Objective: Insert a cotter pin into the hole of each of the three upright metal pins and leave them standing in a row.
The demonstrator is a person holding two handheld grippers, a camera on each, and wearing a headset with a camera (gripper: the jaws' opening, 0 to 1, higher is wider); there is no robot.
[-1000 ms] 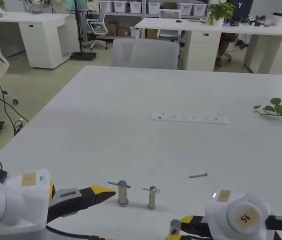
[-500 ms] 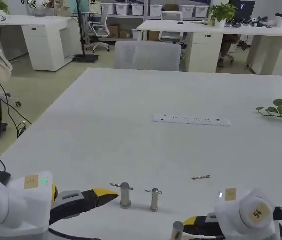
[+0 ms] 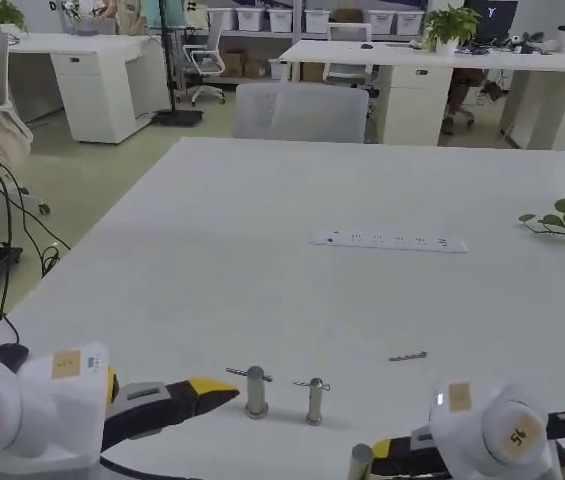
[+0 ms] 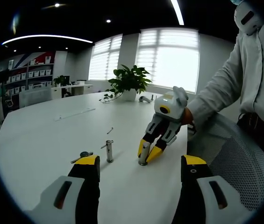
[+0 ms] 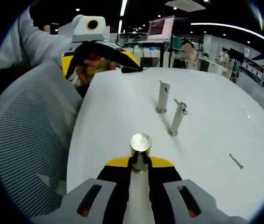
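My right claw (image 5: 140,162) is clamped low on the third metal pin (image 5: 140,141), holding it upright with its foot apparently on the counter (image 5: 206,93). The counter's near edge curves close along that claw's left, and a mesh chair (image 5: 29,135) sits just past it. Ahead and slightly right of this claw stand the nearer pin (image 5: 177,119) and the farther pin (image 5: 162,97), close together but apart, each with a cotter pin through its head. A loose cotter pin (image 5: 236,161) lies flat well off to the claw's right on bare counter. My left claw (image 3: 217,393) has its jaws spread wide with nothing between them, its tips just beside the farther pin and not touching it. Beyond both claws the counter runs open up to a power strip (image 3: 389,241), and a plant (image 3: 562,218) trails in at the far right edge
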